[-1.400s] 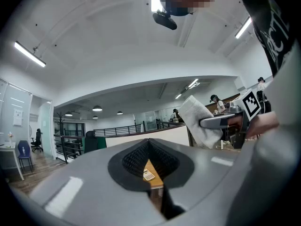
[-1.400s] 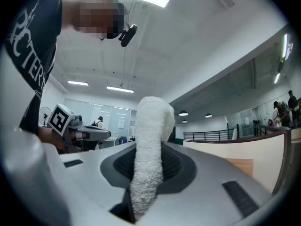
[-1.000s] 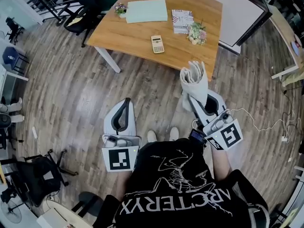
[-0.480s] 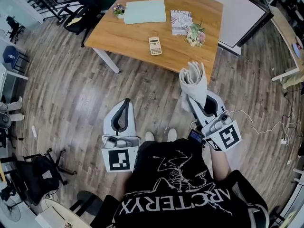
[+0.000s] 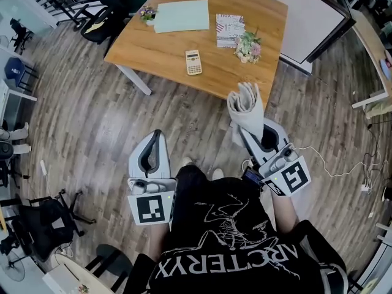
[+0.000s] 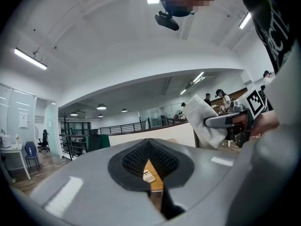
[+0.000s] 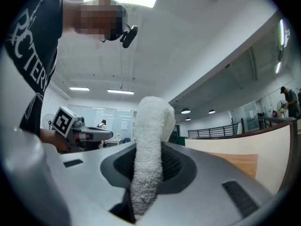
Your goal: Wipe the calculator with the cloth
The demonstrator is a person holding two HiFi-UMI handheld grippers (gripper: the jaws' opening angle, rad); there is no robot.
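Near, in the head view, left gripper (image 5: 155, 137) is hanging at 8 o'clock with jaws pressed together on nothing, right gripper (image 5: 249, 128) at 3 o'clock is pinching the folded white cloth (image 5: 244, 101) upright over grey plank floor (image 5: 92, 121), and farther, at 12 o'clock, the calculator (image 5: 193, 62) is lying flat on the wooden table (image 5: 160, 49), well apart from the cloth.

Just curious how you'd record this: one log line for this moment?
right gripper: shut on cloth | left gripper: shut, empty | calculator: on table, untouched | wiping: not yet begun
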